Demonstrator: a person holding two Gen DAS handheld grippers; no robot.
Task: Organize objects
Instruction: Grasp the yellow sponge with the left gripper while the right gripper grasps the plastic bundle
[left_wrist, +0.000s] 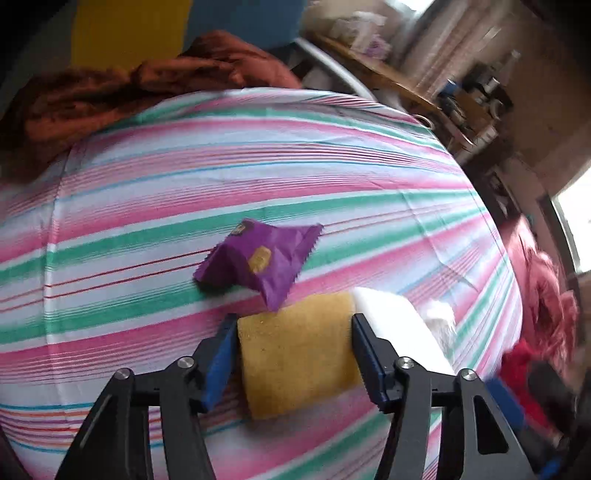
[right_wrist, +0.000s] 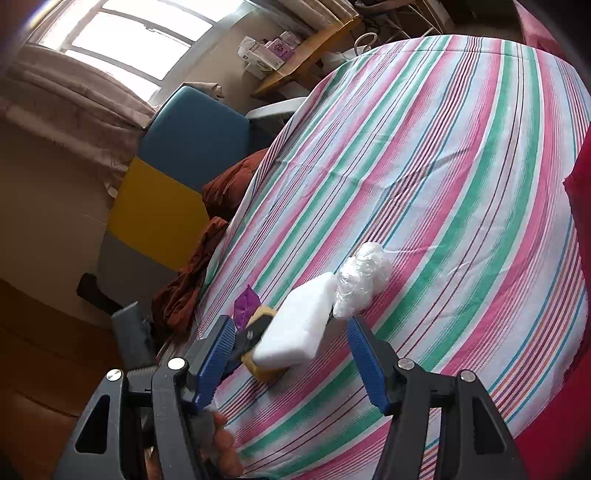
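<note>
A yellow sponge (left_wrist: 299, 354) lies on the striped cloth between the pads of my left gripper (left_wrist: 291, 354); the jaws stand at its two sides and seem to touch it. A white foam block (left_wrist: 395, 314) lies against the sponge's right side. A purple wrapper (left_wrist: 258, 258) lies just beyond the sponge. A crumpled clear plastic bag (right_wrist: 364, 278) sits by the white block (right_wrist: 299, 325). My right gripper (right_wrist: 291, 358) is open and empty, hovering above the white block. The sponge (right_wrist: 264, 369) and the left gripper's finger (right_wrist: 251, 336) show under it.
The striped cloth (left_wrist: 258, 166) covers a rounded table. A rust-brown cloth (left_wrist: 147, 85) is heaped at its far edge. A blue and yellow chair (right_wrist: 177, 166) stands beside it. Red fabric (right_wrist: 580, 258) lies along the right edge. A wooden shelf (right_wrist: 306, 55) stands behind.
</note>
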